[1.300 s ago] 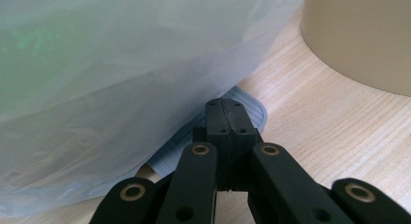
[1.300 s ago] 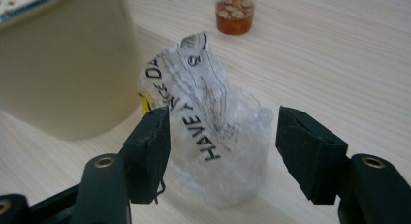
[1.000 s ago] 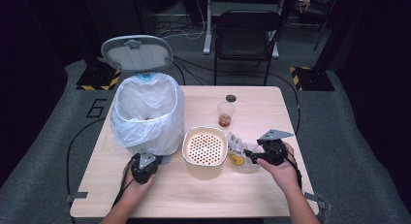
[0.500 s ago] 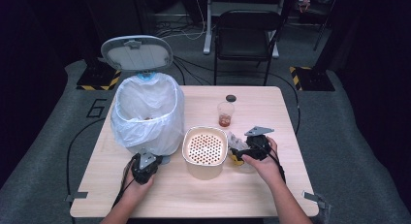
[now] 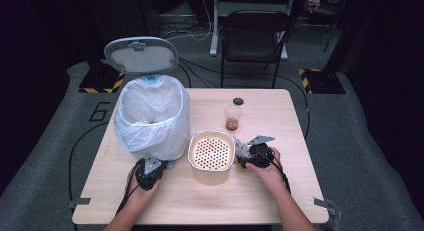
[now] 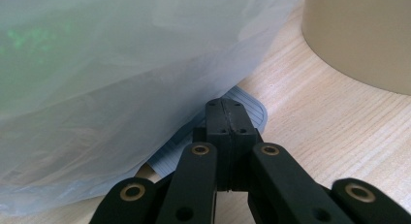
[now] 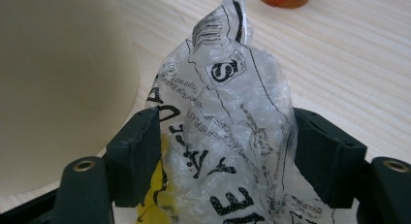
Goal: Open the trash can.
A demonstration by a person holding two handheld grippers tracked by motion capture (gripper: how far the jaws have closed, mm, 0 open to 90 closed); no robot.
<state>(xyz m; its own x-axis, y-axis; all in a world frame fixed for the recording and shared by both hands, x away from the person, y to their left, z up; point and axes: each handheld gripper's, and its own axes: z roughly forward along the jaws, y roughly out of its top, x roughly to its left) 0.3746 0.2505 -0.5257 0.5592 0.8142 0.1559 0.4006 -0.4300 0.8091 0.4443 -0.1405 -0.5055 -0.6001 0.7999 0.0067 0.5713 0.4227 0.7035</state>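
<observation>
Table (image 5: pixel 280 191): light wood, rectangular, on a grey carpeted floor.
Left part: a bin lined with a white plastic bag (image 5: pixel 152 118), lid up, its grey pedal (image 6: pixel 242 110) flat on the wood.
Middle, near edge: a cream perforated basket (image 5: pixel 211 153), just beside the bin.
Right of basket: a crumpled clear wrapper (image 7: pixel 242 136) with black print, touching the tabletop.
Further back: a clear cup (image 5: pixel 232 117) with reddish contents, and a small dark lid (image 5: pixel 238 101) behind it.
</observation>
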